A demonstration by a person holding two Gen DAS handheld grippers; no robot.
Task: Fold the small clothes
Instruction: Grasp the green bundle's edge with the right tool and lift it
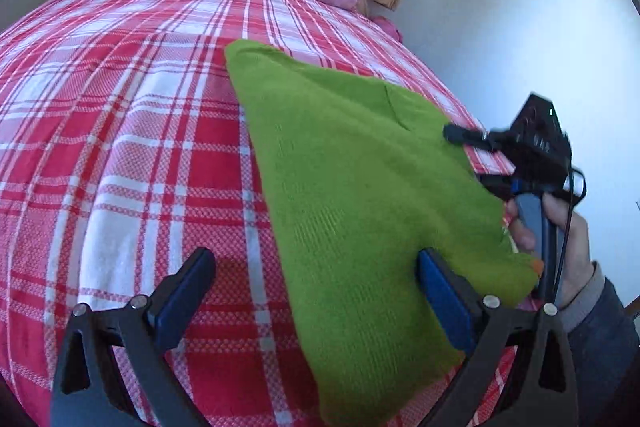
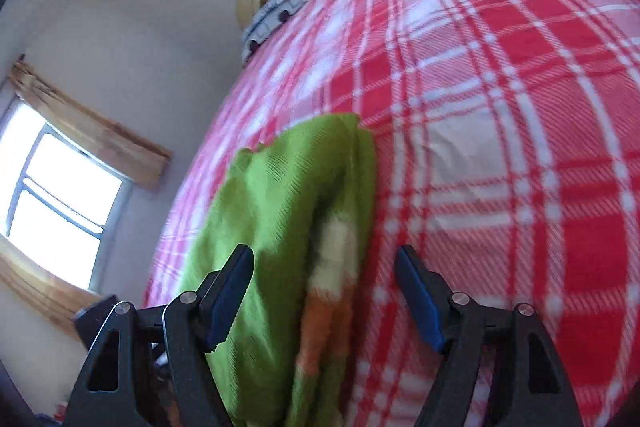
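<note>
While a green knitted garment (image 1: 360, 195) lies folded on the bed (image 1: 120, 147), both grippers are seen spread and empty.

Taken from left to right, the left gripper (image 1: 316, 295) is held with its jaws wide apart, one finger over bare plaid bedspread and the other over the garment's near part, nothing being pinched. The garment is laid toward the bed's right edge, by the wall, tapering toward the headboard end. Beyond it the right gripper (image 2: 324, 291) is carried in a hand (image 1: 568, 235); its jaws are likewise parted, with the garment's striped end below them but not pressed. A fold is judged to be laid down and released. For the next move, a fresh edge would need to be pinched squarely by both grippers, or the garment set aside.
</note>
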